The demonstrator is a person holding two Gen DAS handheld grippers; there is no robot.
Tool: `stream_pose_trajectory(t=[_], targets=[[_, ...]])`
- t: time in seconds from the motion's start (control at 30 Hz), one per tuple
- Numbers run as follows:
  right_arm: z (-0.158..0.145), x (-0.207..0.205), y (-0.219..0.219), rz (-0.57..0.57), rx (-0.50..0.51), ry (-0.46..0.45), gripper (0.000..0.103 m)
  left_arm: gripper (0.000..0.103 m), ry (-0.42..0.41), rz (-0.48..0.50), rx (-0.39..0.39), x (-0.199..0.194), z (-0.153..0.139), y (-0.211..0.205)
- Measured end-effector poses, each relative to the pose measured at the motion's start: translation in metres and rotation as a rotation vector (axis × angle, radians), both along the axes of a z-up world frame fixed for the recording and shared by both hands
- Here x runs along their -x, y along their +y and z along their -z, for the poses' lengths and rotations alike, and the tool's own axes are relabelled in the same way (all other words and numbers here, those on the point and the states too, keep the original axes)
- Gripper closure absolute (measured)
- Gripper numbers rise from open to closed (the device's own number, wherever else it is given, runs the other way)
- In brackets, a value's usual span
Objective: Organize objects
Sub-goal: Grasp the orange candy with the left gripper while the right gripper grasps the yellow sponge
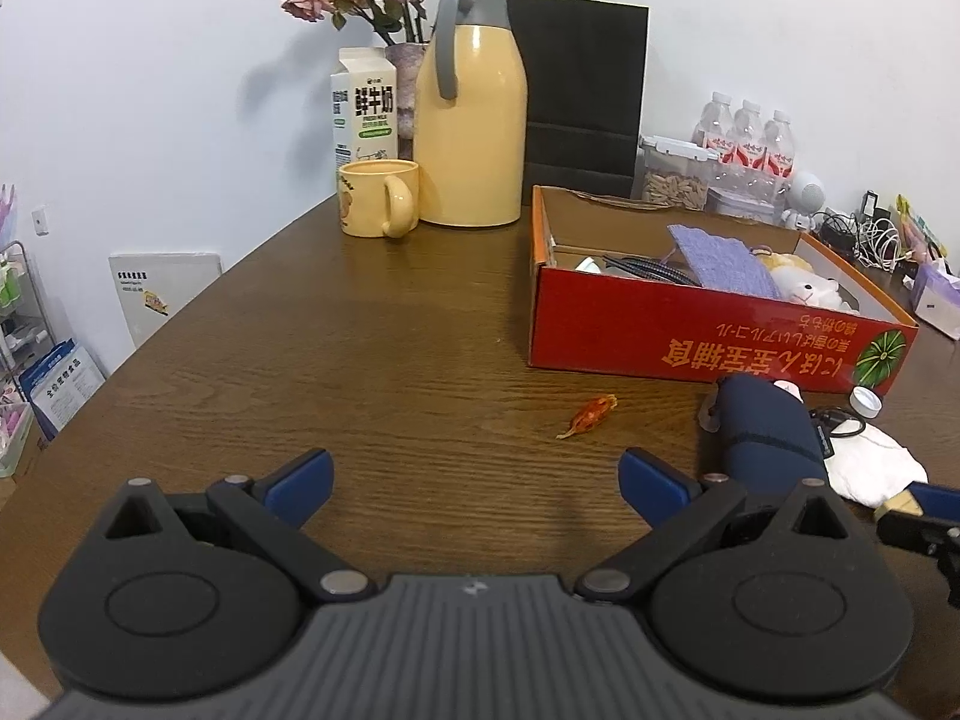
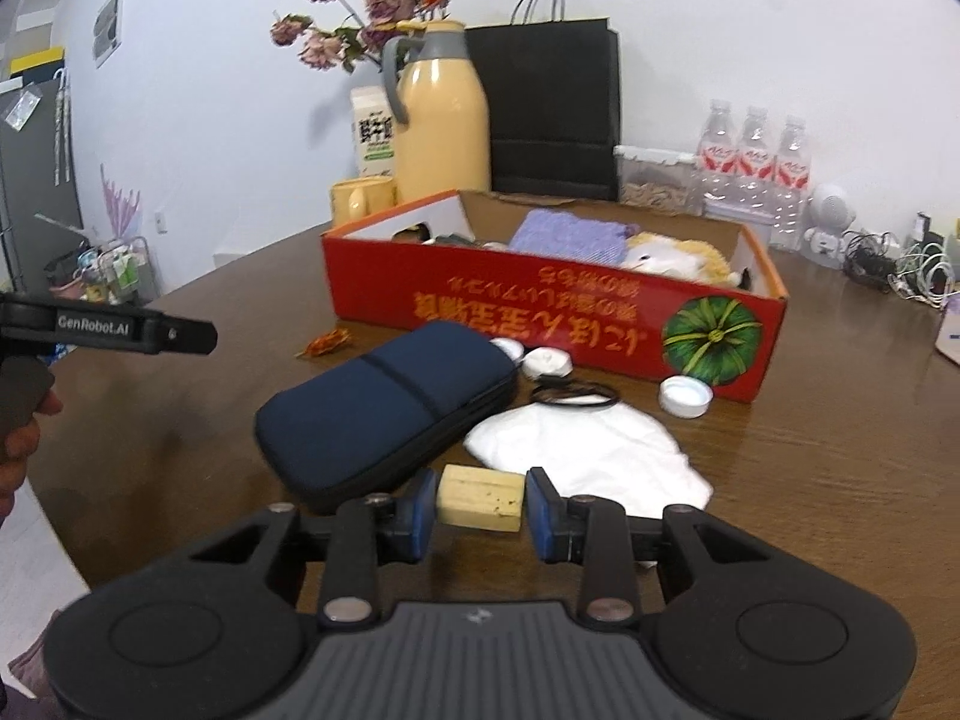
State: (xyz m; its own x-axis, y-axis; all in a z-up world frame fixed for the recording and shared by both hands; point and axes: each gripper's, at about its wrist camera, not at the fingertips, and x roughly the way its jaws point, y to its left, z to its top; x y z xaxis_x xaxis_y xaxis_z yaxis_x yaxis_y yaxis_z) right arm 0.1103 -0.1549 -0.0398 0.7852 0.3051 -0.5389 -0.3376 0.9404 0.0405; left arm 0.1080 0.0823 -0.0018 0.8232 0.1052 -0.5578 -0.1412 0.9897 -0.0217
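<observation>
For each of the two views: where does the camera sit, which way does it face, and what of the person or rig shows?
Left wrist: behind the open left gripper, angled down across the wooden table toward the yellow mug; no hand visible.
Right wrist: behind the right gripper, shut on a cork; the person's hand shows at left.
Shared: red box, navy pouch, yellow thermos jug.

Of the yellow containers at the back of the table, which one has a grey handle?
The tall yellow jug, with its grey lid and handle. The short yellow mug beside it has a yellow handle and no lid.
</observation>
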Motion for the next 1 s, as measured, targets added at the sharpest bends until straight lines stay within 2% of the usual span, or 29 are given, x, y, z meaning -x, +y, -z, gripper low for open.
stream_pose_trajectory(t=[0.33,0.63,0.73,0.83,0.87,0.9,0.93,1.0], targets=[[-0.006,-0.018,-0.019,0.069,-0.007,-0.038,0.073,0.0,0.0,0.043,-0.039,-0.04,0.002,-0.02],[-0.011,-0.039,-0.026,0.107,-0.014,-0.063,0.072,0.001,0.073,0.011,-0.052,-0.082,0.017,-0.033],[-0.01,-0.043,-0.027,0.105,-0.016,-0.058,0.072,0.016,0.096,0.025,-0.058,-0.09,0.024,-0.035],[-0.007,-0.046,-0.027,0.106,-0.017,-0.048,0.072,0.036,0.112,0.05,-0.052,-0.092,0.03,-0.036],[-0.006,-0.047,-0.028,0.107,-0.017,-0.046,0.072,0.054,0.106,0.059,-0.049,-0.091,0.03,-0.037],[-0.005,-0.048,-0.028,0.108,-0.018,-0.044,0.072,0.077,0.1,0.073,-0.045,-0.089,0.03,-0.037],[-0.005,-0.049,-0.029,0.108,-0.019,-0.043,0.072,0.086,0.095,0.086,-0.041,-0.088,0.03,-0.038],[-0.004,-0.049,-0.029,0.108,-0.021,-0.041,0.072,0.09,0.091,0.092,-0.051,-0.087,0.03,-0.041]])
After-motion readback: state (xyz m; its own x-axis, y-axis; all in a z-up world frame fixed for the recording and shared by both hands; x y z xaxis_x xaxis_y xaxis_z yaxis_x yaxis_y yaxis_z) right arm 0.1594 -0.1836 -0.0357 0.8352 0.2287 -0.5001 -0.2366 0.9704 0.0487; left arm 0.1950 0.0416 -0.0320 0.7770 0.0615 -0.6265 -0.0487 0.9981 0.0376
